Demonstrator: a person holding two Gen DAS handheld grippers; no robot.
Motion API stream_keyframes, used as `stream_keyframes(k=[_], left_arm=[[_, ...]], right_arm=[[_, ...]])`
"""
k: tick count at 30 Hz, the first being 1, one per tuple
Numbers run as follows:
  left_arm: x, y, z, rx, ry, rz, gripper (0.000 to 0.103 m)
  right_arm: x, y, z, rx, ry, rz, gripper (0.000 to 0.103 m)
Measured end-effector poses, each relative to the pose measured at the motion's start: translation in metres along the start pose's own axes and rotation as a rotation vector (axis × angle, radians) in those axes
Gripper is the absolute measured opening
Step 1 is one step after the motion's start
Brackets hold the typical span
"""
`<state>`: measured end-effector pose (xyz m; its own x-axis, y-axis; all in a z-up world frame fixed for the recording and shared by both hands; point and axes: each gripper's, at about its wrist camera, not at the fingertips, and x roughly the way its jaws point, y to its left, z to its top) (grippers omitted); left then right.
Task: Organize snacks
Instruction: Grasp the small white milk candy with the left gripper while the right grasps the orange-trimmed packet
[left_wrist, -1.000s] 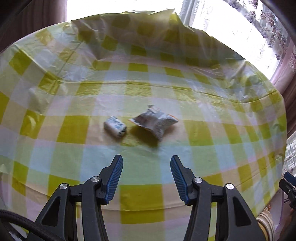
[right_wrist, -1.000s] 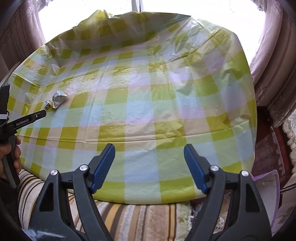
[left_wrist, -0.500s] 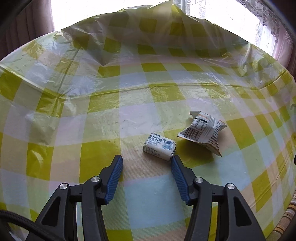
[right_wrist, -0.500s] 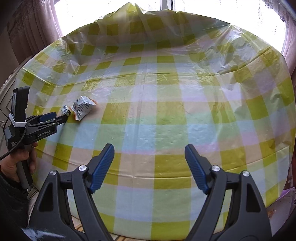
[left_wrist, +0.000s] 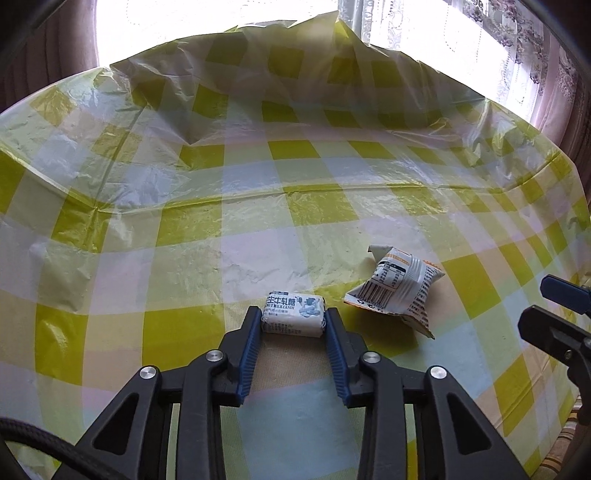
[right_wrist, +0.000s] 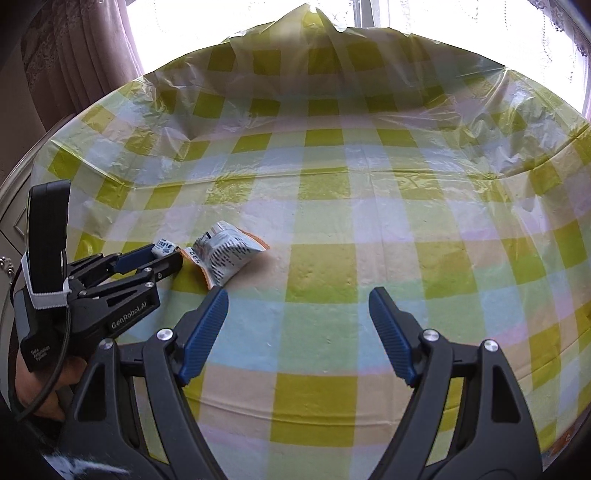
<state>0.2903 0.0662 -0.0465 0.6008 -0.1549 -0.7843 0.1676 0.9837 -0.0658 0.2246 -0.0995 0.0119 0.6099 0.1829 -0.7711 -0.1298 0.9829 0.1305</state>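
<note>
A small white milk candy (left_wrist: 291, 306) lies on the yellow checked tablecloth (left_wrist: 184, 229), and my left gripper (left_wrist: 293, 322) is shut on it, one blue pad pressing each end. Just right of it sits a crumpled white and orange snack packet (left_wrist: 399, 291), free of any grip. In the right wrist view the same packet (right_wrist: 225, 254) lies ahead and to the left of my right gripper (right_wrist: 297, 291), which stands open and empty above the cloth. The left gripper (right_wrist: 166, 256) shows there too, holding the candy (right_wrist: 164, 246). The right gripper's fingertips (left_wrist: 561, 291) enter the left wrist view at the right edge.
The tablecloth (right_wrist: 369, 221) is crinkled and rises in a fold along the far side, below a bright window. Curtains (right_wrist: 92, 55) hang at the back left. A hand (right_wrist: 37, 387) grasps the left gripper's handle. Striped fabric (left_wrist: 569, 435) shows past the table's near right edge.
My left gripper came forward to the candy and closed on it. My right gripper swept left across the table, so the packet now lies close to its left finger.
</note>
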Motion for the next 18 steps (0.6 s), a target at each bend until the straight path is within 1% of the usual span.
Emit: stream_keyframes(k=[2,4,5,8,11,14,16,18], left_arm=[[-0.003,0.006,-0.002,-0.050,-0.007,0.001,0.035],[-0.006,0.011,-0.005,-0.091,-0.010,0.011,0.035],[-0.008,0.014,-0.007,-0.112,-0.013,0.024,0.035],[-0.014,0.029,-0.013,-0.183,-0.023,0.062,0.035],[-0.020,0.043,-0.018,-0.254,-0.041,0.079,0.035],[-0.023,0.050,-0.019,-0.292,-0.057,0.086,0.035],[-0.024,0.050,-0.020,-0.299,-0.062,0.086,0.035],[-0.024,0.049,-0.020,-0.298,-0.061,0.083,0.035]], right_arm=[[0.006,0.011,0.005,0.006,-0.004,0.014,0.081],[0.012,0.022,0.010,0.017,-0.016,0.025,0.086],[0.016,0.027,0.013,0.015,-0.020,0.022,0.087],[0.030,0.040,0.021,0.015,0.005,0.021,0.087],[0.043,0.043,0.027,0.068,0.029,0.038,0.087],[0.055,0.043,0.033,0.134,0.061,0.029,0.087],[0.062,0.043,0.036,0.179,0.079,0.025,0.087],[0.070,0.046,0.039,0.188,0.088,-0.005,0.087]])
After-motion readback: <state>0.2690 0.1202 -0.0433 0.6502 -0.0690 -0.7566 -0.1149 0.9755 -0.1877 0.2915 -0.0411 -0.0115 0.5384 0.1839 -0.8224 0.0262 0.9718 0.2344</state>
